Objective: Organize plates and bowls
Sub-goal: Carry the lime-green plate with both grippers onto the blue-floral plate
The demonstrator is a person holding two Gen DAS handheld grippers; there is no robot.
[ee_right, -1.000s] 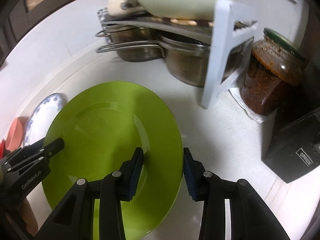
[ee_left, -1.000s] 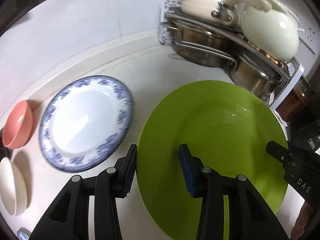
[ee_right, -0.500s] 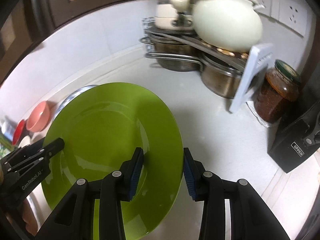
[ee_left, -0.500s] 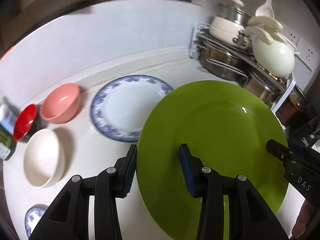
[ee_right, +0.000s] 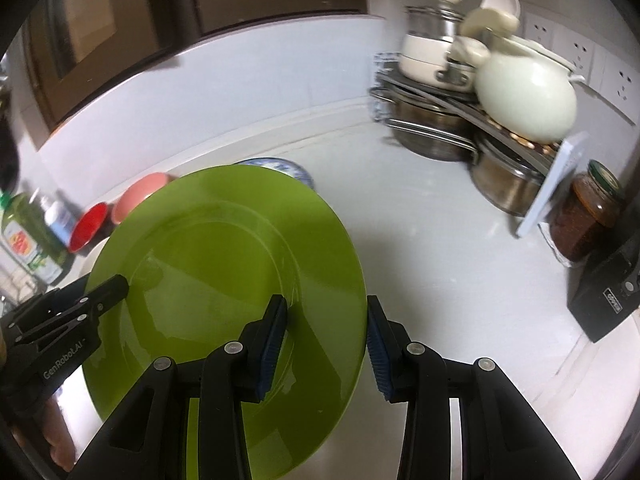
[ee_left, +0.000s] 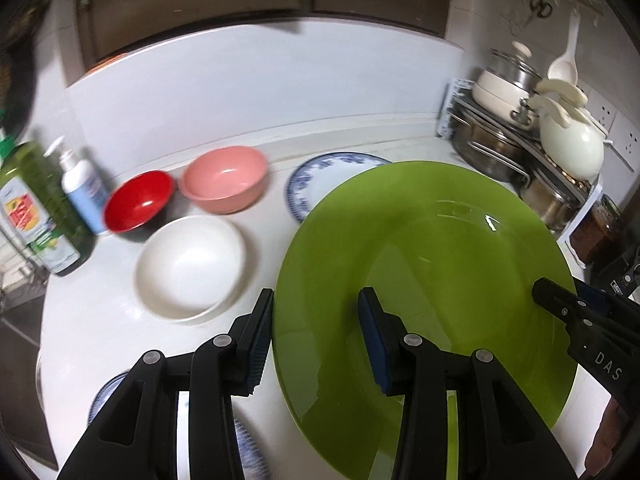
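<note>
A large green plate point(ee_left: 432, 288) is held in the air over the white counter by both grippers. My left gripper point(ee_left: 316, 340) is shut on its left rim, one finger on top and one beneath. My right gripper point(ee_right: 326, 340) is shut on its right rim; the plate point(ee_right: 224, 280) fills that view's left half. Behind it lie a blue-patterned plate point(ee_left: 320, 180), a pink bowl point(ee_left: 224, 184), a red bowl point(ee_left: 138, 206) and a white bowl point(ee_left: 188, 266). Another blue-patterned dish point(ee_left: 108, 396) shows under my left gripper.
A rack of steel pots with a cream pot point(ee_left: 568, 148) stands at the back right, with a brown jar point(ee_right: 580, 212) and a black box point(ee_right: 608, 296) beside it. A green bottle point(ee_left: 36, 208) and a white pump bottle point(ee_left: 84, 192) stand at the left.
Both grippers have lifted the green plate up and back from the counter. The bowls and bottles at the left have come into view and the pot rack looks farther away.
</note>
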